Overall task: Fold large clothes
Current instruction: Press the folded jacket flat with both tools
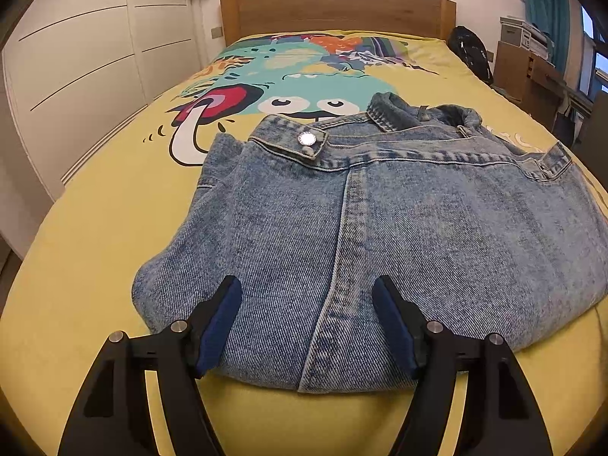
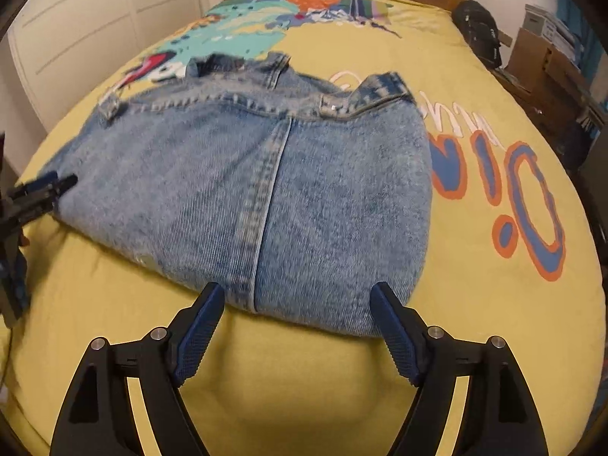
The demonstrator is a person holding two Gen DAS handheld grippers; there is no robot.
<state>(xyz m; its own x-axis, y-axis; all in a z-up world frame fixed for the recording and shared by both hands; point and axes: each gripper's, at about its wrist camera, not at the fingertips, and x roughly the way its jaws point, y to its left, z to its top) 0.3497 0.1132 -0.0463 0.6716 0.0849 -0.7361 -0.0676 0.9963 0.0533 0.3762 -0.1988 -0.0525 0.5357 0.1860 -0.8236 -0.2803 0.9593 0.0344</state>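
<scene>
Jeans (image 1: 380, 220), folded into a thick denim bundle, are lying on the yellow bed cover (image 1: 95, 266) near the foot of the bed, waistband toward the wooden headboard (image 1: 334, 7). The cover's cartoon print is showing differently in each view: the left wrist camera is taking in the teal creature with white eyes and a red tongue just beyond the waistband, while the right wrist camera is revealing large blue and orange lettering (image 2: 524, 205) to the right of the denim. White wardrobe doors (image 1: 83, 68) are standing along the left side of the bed, and a black bag (image 1: 471, 53) is leaning by the far right corner of the bed.

Only the left view is showing the silver waistband button (image 1: 307, 139). The left tongs (image 1: 307, 304) are standing open, their blue pads spread over the near edge of the denim without pinching it. The right tongs (image 2: 297, 309) are also standing open at the near hem, with the fabric's seam between the pads but not gripped. Only the right view is catching the left tongs from outside, at the bundle's left edge.
</scene>
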